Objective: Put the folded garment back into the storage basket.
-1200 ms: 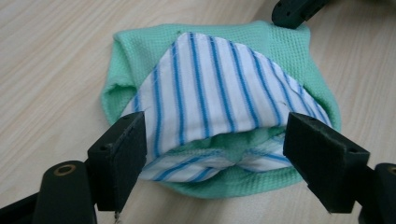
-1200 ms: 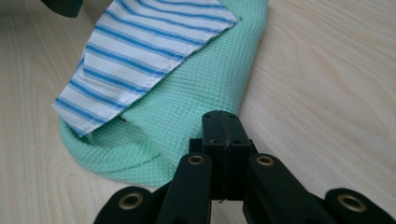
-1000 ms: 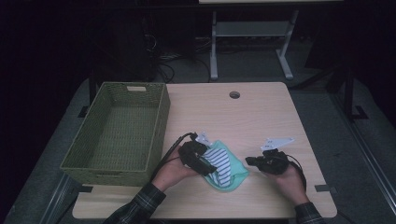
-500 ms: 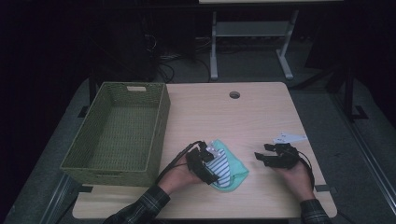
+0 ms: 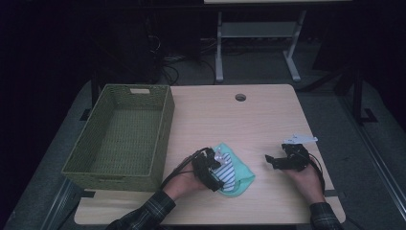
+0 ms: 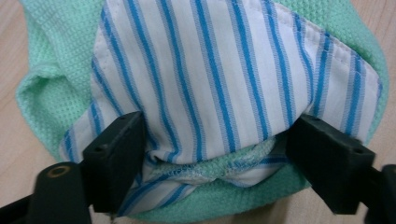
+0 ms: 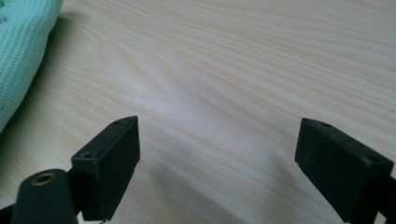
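As R gripper (image 5: 272, 160) jaws opened, it left cloth (image 5: 239, 173); now apart.

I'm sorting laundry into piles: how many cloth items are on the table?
2: a green cloth near the table's front edge, and a blue-striped white cloth folded on top of it. More could hide underneath.

The high view is dim, the room beyond the surface (image 5: 268, 120) nearly black; both gripper views are bright and evenly lit; the near jaws are softly out of focus, casting faint shadows on the wood.
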Available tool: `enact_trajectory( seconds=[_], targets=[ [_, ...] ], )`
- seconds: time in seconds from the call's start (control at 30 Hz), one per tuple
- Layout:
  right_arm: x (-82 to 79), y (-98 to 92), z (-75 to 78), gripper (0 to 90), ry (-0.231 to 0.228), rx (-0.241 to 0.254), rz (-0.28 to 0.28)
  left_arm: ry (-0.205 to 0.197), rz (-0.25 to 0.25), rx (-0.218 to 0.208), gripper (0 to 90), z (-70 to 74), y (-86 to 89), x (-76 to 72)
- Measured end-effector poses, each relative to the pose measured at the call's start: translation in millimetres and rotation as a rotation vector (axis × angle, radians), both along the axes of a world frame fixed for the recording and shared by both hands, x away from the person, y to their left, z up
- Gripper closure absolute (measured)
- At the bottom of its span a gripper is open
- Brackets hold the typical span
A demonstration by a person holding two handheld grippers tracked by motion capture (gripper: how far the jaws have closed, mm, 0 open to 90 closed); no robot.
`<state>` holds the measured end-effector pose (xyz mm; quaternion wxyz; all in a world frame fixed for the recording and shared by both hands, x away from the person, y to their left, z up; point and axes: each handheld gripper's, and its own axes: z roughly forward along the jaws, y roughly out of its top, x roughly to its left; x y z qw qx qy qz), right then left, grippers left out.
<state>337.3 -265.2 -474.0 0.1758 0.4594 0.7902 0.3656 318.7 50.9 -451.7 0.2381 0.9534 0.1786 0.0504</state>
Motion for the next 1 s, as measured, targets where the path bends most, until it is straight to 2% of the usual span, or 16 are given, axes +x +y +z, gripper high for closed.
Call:
enact_trajectory(
  seconds=[0.13,0.23,0.4,0.47,0.6,0.83,1.0],
  targets=[
    [0.6,-1.1,-1.0,11.4,-0.005,-0.001,-0.010,-0.008,0.011,-0.008,32.8,2.0,3.9,3.2],
    [0.1,-0.8,-1.1,10.1,-0.008,-0.010,-0.016,-0.022,0.027,-0.020,46.0,2.8,7.3,6.4],
    [0.6,-0.8,-3.5,9.0,0.005,-0.005,-0.015,-0.040,0.041,-0.010,65.1,4.2,8.7,8.9],
    [1.1,0.3,-5.9,8.9,0.011,-0.014,-0.014,-0.049,0.052,-0.008,69.8,4.3,8.4,8.9],
    [1.5,2.4,-7.8,8.3,0.022,-0.018,-0.005,-0.054,0.060,-0.005,72.4,4.8,7.6,8.2],
    [0.6,4.3,-9.0,7.8,0.022,-0.023,-0.006,0.019,0.086,-0.081,73.8,8.9,13.2,14.3],
    [0.0,6.0,-9.2,7.0,0.020,-0.047,0.000,0.043,0.097,-0.106,73.9,16.4,16.9,15.6]
  ],
)
